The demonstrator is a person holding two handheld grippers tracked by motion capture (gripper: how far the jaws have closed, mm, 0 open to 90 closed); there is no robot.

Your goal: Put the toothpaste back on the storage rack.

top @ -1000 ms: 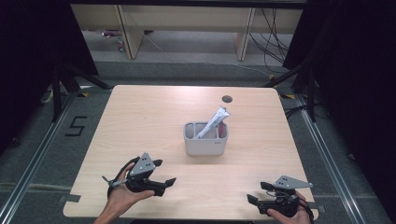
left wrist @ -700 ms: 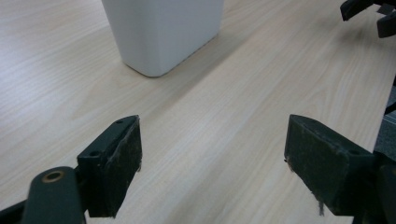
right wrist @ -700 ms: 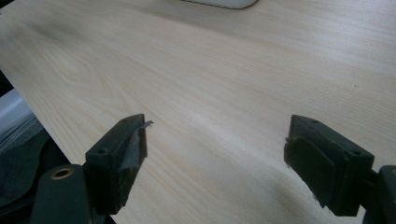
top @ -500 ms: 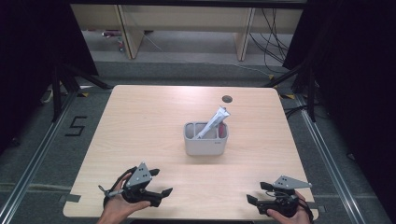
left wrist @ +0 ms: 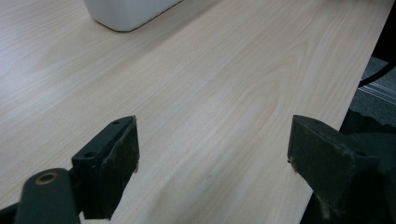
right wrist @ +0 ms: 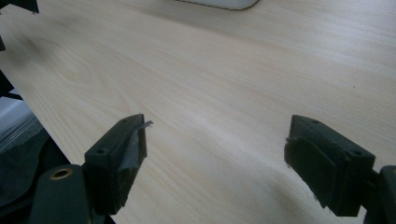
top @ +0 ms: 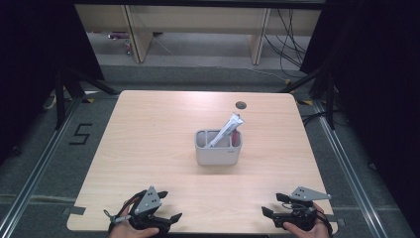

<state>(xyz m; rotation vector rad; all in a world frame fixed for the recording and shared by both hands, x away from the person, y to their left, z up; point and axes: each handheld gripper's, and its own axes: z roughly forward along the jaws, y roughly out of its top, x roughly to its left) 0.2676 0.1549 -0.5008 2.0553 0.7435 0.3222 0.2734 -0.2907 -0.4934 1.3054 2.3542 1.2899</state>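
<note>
While nothing is gripped between them, the fingers (left wrist: pixel 112 163) of the left gripper (top: pixel 163 220) are seen spread wide in the left gripper view, with bare wood grain showing in the gap. The far finger at the lower right of that frame is cut off by the edge, and part of it hangs past the border of the surface (top: pixel 148 129). The fingers (right wrist: pixel 122 154) of the right gripper (top: pixel 272 210) are likewise held released and apart in the right gripper view, nothing lying between them.

From the high view, both grippers are found at the bottom of the frame, the left one at lower left and the right one at lower right, each near the front edge of the surface. The hands behind them are largely cropped by the frame's lower border.

A grey bin (top: pixel 218 154) is seen at the centre of the frame, well apart from both grippers. A pale packet (top: pixel 229 126) is leaned inside it, tilted toward the upper right and rising above the rim; its lower end is hidden by the wall. Something red is glimpsed inside the bin beside the packet, but it cannot be made out. Just a corner of the bin (left wrist: pixel 126 11) is caught at the top of the left gripper view.

A small dark round mark (top: pixel 241 105) lies on the surface above the bin.
</note>
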